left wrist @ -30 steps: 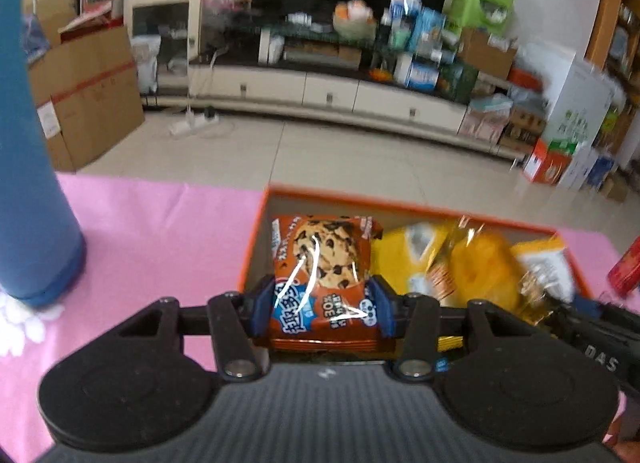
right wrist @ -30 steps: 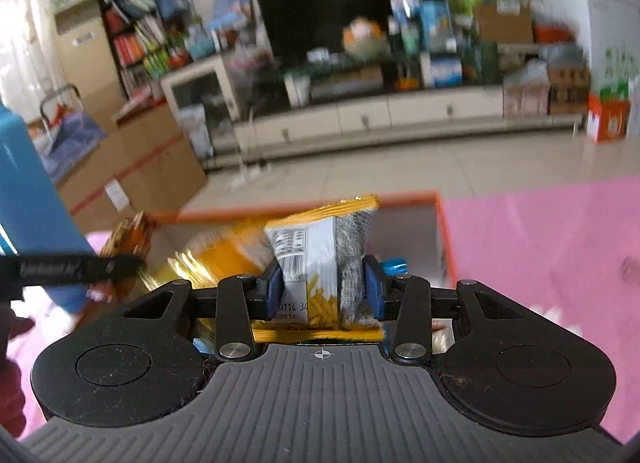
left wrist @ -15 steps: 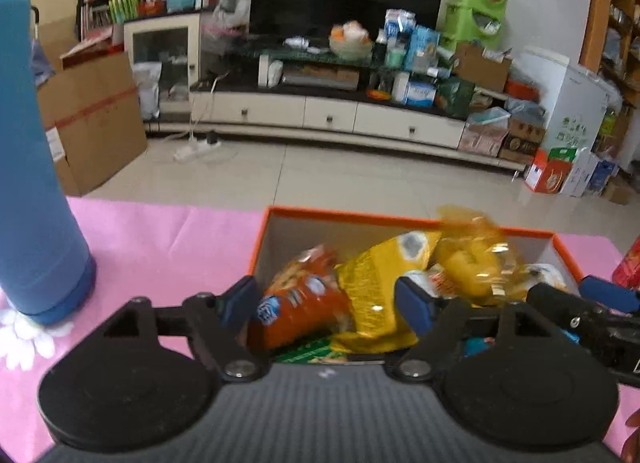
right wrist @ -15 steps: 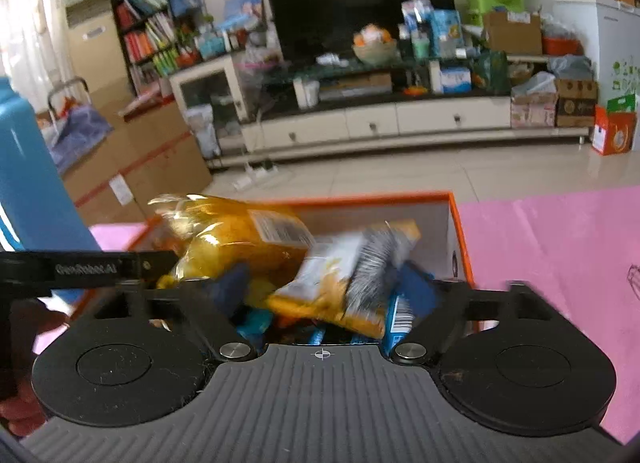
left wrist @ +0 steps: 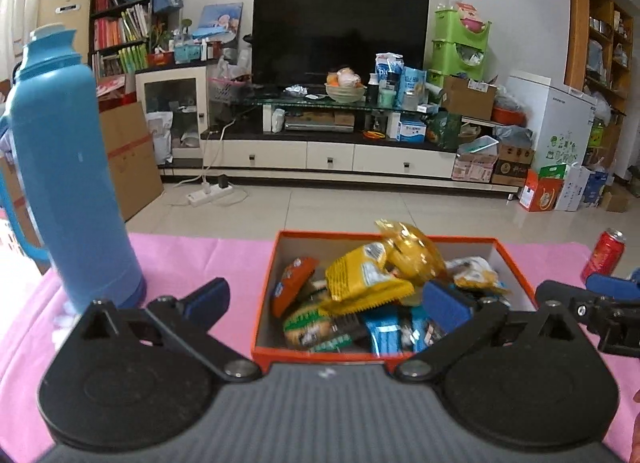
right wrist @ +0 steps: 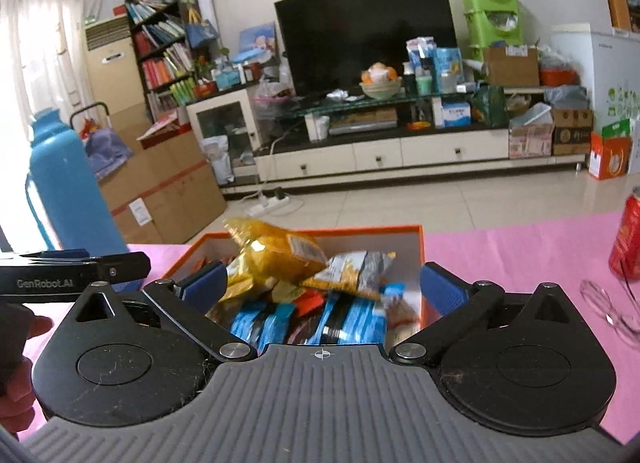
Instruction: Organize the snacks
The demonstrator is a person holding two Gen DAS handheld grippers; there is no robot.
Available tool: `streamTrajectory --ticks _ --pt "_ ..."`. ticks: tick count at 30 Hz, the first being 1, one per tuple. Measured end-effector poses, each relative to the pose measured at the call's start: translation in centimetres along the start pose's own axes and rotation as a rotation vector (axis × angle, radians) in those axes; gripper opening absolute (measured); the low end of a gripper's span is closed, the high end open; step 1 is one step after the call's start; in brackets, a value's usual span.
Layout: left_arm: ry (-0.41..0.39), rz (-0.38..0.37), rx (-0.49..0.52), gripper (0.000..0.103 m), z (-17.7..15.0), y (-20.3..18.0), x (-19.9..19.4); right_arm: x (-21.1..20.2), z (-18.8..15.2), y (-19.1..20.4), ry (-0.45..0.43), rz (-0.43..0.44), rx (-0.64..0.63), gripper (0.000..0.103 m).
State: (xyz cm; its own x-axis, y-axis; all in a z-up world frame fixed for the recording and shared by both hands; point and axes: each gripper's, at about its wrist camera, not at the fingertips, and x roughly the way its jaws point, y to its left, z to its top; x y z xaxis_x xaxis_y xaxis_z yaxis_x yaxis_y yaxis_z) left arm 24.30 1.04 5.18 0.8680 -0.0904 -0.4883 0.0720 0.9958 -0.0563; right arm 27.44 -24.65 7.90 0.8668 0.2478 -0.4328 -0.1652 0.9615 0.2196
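**Light foil packets lie heaped in the orange box**

The snacks are small sealed packets (left wrist: pixel 362 277) of thin foil and plastic film, and we find them piled loosely inside the orange cardboard box (left wrist: pixel 262 303) with pale inner walls, which stands on the pink cloth of the bench (left wrist: pixel 200 263). On top lies a puffed yellow bag (right wrist: pixel 276 253), beside it a grey and yellow crisp packet (right wrist: pixel 354 269), and lower down several flat blue wrappers (right wrist: pixel 260 321) and a round orange cookie packet (left wrist: pixel 292 285).

We judge all of them to be very light, soft and full of air. The film looks glossy, so it may slip, and the contents can crumble if they are squeezed hard. The safest hold is probably on a crimped end seam or across the flat narrow side, with gentle pressure.

Our left gripper (left wrist: pixel 324 303) is opening, its blue pads spread wide above the box with nothing pressed between them. Our right gripper (right wrist: pixel 322 289) is opening also; packets show in the gap between its pads, but the pads do not touch them.

Further out, a tall blue plastic thermos flask (left wrist: pixel 76 167) stands left of the box, smooth and rigid. A red metal drink can (left wrist: pixel 604 253) stands to the right, and clear glasses (right wrist: pixel 608 309) lie near it.
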Motion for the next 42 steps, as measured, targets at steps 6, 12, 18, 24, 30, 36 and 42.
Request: streamTrajectory --ticks 6,12,18,24,30,36,42 --pt "0.019 0.000 -0.046 0.102 -1.9 -0.8 -3.7 -4.4 -3.5 -0.7 0.018 -0.015 0.020 0.092" --pt "0.051 0.029 -0.081 0.102 -5.5 -2.7 -6.7 -6.5 -7.5 -0.2 0.095 -0.032 0.024 0.092" --pt "0.107 0.030 -0.088 0.102 -10.0 -3.7 -8.7 -8.8 -10.8 -0.1 0.137 -0.037 0.084 0.092" --pt "0.172 -0.015 -0.100 0.102 -13.5 -3.8 -8.8 -11.2 -13.6 -1.2 0.152 -0.083 0.206 0.092" --pt "0.204 0.004 -0.091 0.102 -14.4 -4.2 -8.1 -11.5 -14.0 -1.8 0.149 -0.116 0.215 0.092" --pt "0.211 0.016 -0.091 0.102 -14.6 -4.6 -8.0 -11.1 -13.6 -2.3 0.154 -0.123 0.211 0.092" --pt "0.214 0.013 -0.086 0.102 -14.7 -4.9 -8.0 -11.2 -13.6 -3.0 0.156 -0.139 0.229 0.092"
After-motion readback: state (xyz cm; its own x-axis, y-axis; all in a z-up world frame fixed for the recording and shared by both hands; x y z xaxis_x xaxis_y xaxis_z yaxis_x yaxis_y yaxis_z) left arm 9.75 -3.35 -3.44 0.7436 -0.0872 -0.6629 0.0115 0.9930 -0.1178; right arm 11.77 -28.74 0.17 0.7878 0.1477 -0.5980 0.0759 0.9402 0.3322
